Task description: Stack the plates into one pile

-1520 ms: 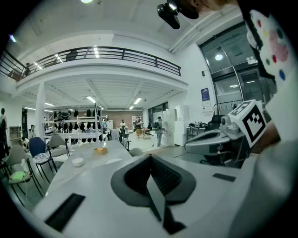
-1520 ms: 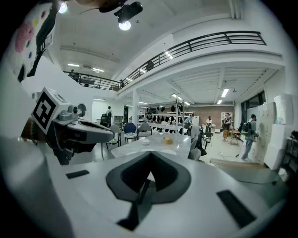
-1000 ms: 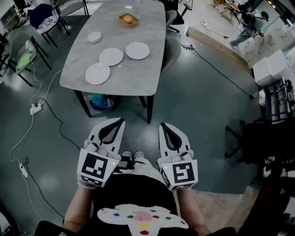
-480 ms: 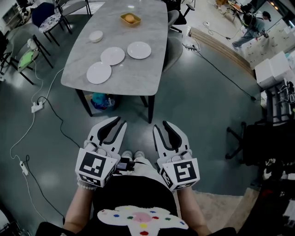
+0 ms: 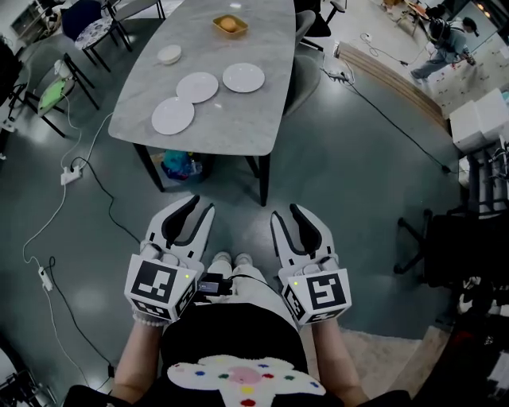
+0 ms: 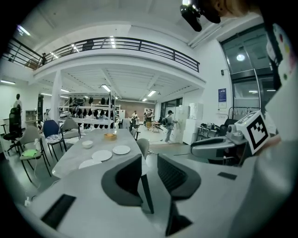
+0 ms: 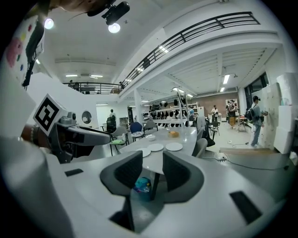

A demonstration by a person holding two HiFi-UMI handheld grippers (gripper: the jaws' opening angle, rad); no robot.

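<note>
Three white plates lie apart on a grey marble table (image 5: 238,127): a near one (image 5: 172,115), a middle one (image 5: 197,86) and a far one (image 5: 243,77). They also show in the left gripper view as plates (image 6: 102,155) and in the right gripper view as plates (image 7: 156,147). My left gripper (image 5: 193,208) and right gripper (image 5: 296,215) hang over the floor, well short of the table. The jaws of both have just been opening and stand apart, with nothing between them.
A small white bowl (image 5: 169,54) and a wooden bowl of food (image 5: 229,25) sit further back on the table. A blue object (image 5: 176,167) lies under it. Chairs (image 5: 60,91) stand at the left, cables (image 5: 56,230) cross the floor, a black office chair (image 5: 445,238) is at the right.
Both grippers' jaws, closed a second ago, have spread apart. The table and plates sit slightly higher in the head view.
</note>
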